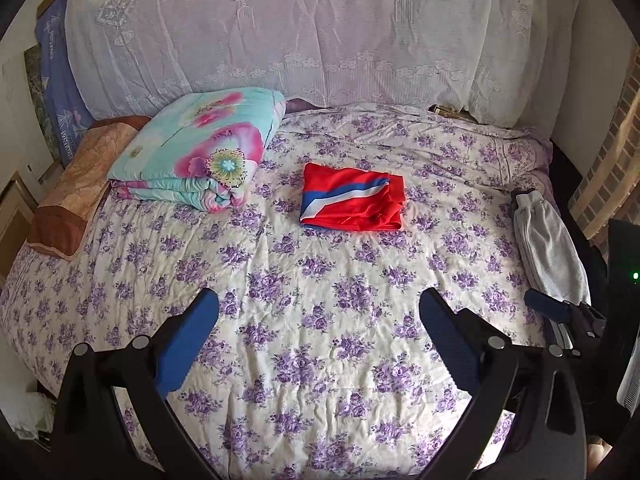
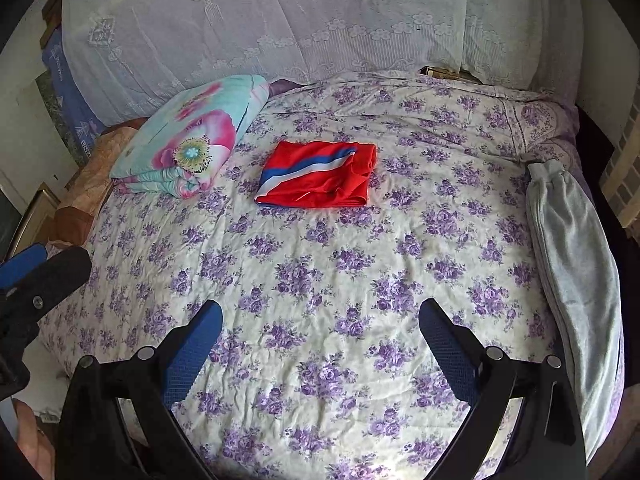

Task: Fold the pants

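A folded red garment with a blue and white stripe (image 1: pixel 352 197) lies in the middle of the bed; it also shows in the right wrist view (image 2: pixel 318 174). Light grey pants (image 2: pixel 572 264) lie stretched along the bed's right edge, also seen in the left wrist view (image 1: pixel 550 246). My left gripper (image 1: pixel 319 306) is open and empty above the near part of the bed. My right gripper (image 2: pixel 320 316) is open and empty, left of the grey pants. The right gripper's tip shows in the left wrist view (image 1: pixel 548 306); the left gripper shows in the right wrist view (image 2: pixel 36 268).
The bed has a purple floral sheet (image 1: pixel 320 280). A folded turquoise and pink quilt (image 1: pixel 200 148) sits at the back left, beside a brown pillow (image 1: pixel 72 196). White lace cloth (image 1: pixel 320 32) covers the headboard. A wall and furniture stand at the left.
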Tool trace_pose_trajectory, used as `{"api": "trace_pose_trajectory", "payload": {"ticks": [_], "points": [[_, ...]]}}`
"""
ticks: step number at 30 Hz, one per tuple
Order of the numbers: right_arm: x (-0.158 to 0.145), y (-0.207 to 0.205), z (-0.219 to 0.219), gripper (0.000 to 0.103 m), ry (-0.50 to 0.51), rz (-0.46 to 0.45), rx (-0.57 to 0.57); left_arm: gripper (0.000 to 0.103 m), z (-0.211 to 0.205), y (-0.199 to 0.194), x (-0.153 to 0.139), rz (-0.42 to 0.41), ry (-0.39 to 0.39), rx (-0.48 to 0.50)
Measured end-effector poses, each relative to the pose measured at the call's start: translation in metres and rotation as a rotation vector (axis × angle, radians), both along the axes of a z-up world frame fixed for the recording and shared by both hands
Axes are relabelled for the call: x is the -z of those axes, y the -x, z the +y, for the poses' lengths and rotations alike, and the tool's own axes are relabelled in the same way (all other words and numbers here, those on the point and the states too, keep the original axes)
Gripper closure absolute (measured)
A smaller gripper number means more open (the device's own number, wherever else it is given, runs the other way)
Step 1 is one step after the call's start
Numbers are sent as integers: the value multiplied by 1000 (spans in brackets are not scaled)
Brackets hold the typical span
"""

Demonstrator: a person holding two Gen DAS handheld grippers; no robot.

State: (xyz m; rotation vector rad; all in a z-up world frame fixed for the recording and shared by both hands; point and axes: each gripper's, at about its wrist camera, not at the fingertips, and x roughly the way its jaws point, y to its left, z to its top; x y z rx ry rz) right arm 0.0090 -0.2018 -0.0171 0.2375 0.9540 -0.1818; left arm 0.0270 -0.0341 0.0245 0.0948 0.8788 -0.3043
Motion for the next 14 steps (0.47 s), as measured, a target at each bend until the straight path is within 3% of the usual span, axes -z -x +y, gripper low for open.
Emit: {"api": "trace_pose_trajectory", "payload": {"ticks": [14], "points": [[6,0,-6,4,-18,11,16,5,-4,-7,6,33,10,-2]]}}
